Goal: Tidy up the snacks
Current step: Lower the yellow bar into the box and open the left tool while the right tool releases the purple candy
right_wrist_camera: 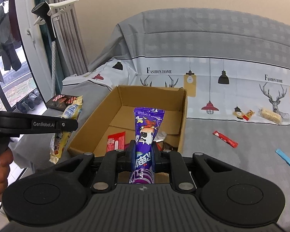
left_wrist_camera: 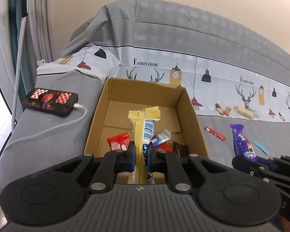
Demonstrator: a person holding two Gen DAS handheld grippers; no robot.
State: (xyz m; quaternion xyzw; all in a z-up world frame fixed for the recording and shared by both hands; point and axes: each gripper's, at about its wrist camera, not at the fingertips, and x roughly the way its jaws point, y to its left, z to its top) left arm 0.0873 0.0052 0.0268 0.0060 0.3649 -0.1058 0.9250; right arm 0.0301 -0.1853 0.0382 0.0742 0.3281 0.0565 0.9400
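My left gripper (left_wrist_camera: 140, 154) is shut on a yellow snack packet (left_wrist_camera: 143, 131), which stands upright over the near edge of the open cardboard box (left_wrist_camera: 145, 90). In the right wrist view my right gripper (right_wrist_camera: 143, 154) is shut on a purple snack packet (right_wrist_camera: 147, 127), held upright over the same box (right_wrist_camera: 152, 96). Inside the box lie a red packet (left_wrist_camera: 118, 141), a blue and white packet (left_wrist_camera: 161, 138) and a dark brown bar (left_wrist_camera: 180, 149). The purple packet (left_wrist_camera: 242, 142) and the right gripper also show at the right of the left wrist view.
Loose snacks lie on the grey sofa seat right of the box: a red stick (right_wrist_camera: 225, 139), a blue strip (right_wrist_camera: 285, 157), a pale wafer bar (right_wrist_camera: 271, 115) and a small red packet (right_wrist_camera: 248, 115). A phone (left_wrist_camera: 49, 101) on a white cable (left_wrist_camera: 48, 129) rests left of the box.
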